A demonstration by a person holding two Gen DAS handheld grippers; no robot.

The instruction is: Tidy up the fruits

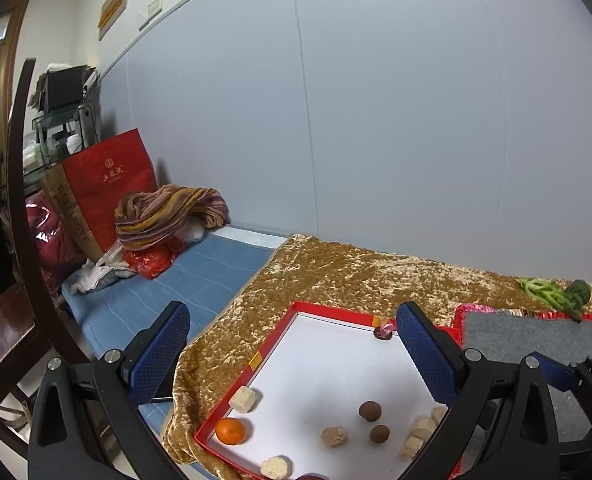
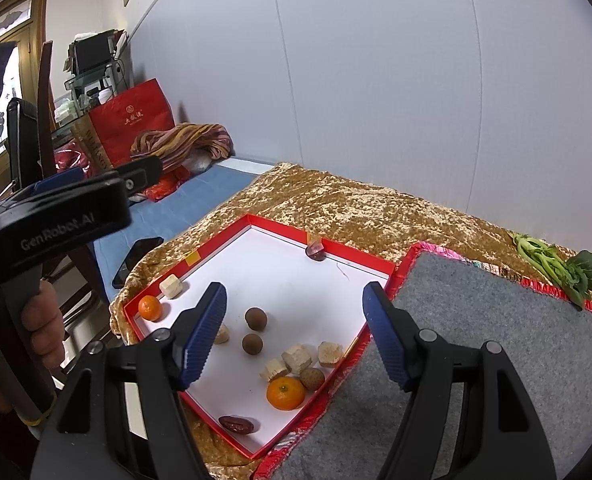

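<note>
both grippers (image 1: 292, 328) (image 2: 295, 300) agape above tray (image 2: 280, 264)

Black claws (image 2: 294, 324), blue ribbed pads (image 2: 206, 332)

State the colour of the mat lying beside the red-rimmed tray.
Grey: the mat shows best in the right wrist view, beside the tray.

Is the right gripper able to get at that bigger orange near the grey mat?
Probably yes. The right gripper hangs open above the red tray, and the orange lies uncovered, though a brown fruit and a beige chunk crowd it.
</note>
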